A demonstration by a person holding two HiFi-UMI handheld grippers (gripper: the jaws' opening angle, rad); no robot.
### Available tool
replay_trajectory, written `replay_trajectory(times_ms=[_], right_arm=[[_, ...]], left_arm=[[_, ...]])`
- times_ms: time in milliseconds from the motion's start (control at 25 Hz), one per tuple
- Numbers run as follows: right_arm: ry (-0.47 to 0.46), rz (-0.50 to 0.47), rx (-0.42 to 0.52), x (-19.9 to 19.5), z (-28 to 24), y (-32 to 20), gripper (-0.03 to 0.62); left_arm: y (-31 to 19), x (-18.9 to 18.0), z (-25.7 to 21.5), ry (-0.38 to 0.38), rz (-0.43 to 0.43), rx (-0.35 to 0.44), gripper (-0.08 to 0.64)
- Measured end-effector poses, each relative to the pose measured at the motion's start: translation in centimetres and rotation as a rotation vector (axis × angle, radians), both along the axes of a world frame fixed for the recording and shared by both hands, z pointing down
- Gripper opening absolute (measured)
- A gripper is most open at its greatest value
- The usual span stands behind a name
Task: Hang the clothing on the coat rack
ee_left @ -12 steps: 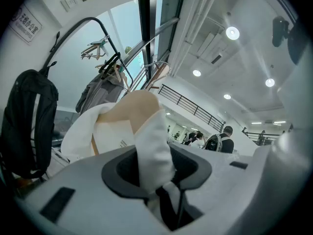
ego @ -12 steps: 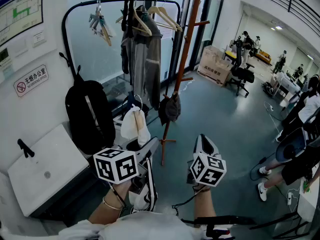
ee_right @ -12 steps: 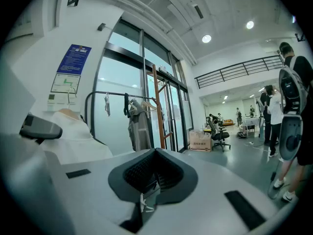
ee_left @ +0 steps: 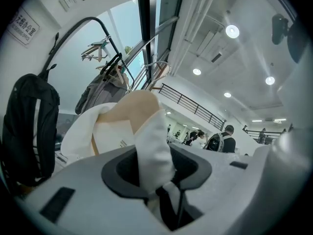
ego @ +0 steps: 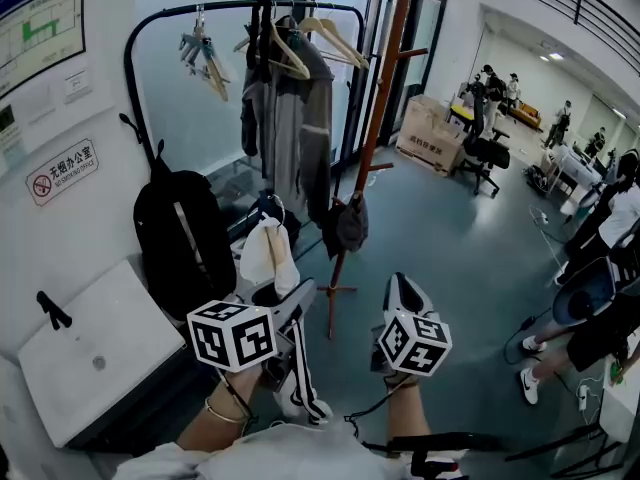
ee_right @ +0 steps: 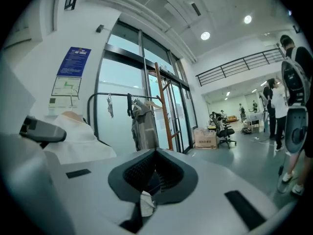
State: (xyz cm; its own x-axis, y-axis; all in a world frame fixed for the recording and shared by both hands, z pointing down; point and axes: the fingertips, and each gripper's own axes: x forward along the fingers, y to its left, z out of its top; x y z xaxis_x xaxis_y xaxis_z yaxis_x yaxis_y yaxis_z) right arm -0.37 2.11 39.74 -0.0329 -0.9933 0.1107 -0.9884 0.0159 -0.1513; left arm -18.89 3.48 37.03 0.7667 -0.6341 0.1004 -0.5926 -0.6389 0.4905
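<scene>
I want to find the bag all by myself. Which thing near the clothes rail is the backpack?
Find the black clothes rail arching in front of the window. On its left post hangs the backpack. It is big, black and bulging, while the grey jacket beside it hangs flat from a hanger.

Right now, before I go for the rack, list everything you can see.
clothes rail: one, black, back left.
hangers: several, wooden and grey, on the rail.
jacket: one, grey, on the rail.
backpack: one, black, rail's left end.
coat stand: one, brown, centre.
cap: one, dark, low on the stand.
box: one, cardboard, right of the stand.
office chair: one, black, beside the box.
people: several, far right.
garment: one, white, near centre.
left gripper: white, shut on the garment.
right gripper: white, jaws together.
</scene>
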Motion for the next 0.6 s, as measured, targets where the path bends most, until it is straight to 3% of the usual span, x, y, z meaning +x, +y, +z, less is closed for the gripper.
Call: replay_trajectory(times_ms=[160,600], right_arm=[[-0.025,-0.011,0.003,-1.4,0.3,-0.9,0.023],[-0.042,0.074,-0.004,-2.5,1.2,-1.6,0.023]], left_arm=[[-0.9,-0.8,0.2,-0.004,0.022,0.0,0.147],[-2.8,-1.9,0.3,-0.008,0.102,0.011,0.147]])
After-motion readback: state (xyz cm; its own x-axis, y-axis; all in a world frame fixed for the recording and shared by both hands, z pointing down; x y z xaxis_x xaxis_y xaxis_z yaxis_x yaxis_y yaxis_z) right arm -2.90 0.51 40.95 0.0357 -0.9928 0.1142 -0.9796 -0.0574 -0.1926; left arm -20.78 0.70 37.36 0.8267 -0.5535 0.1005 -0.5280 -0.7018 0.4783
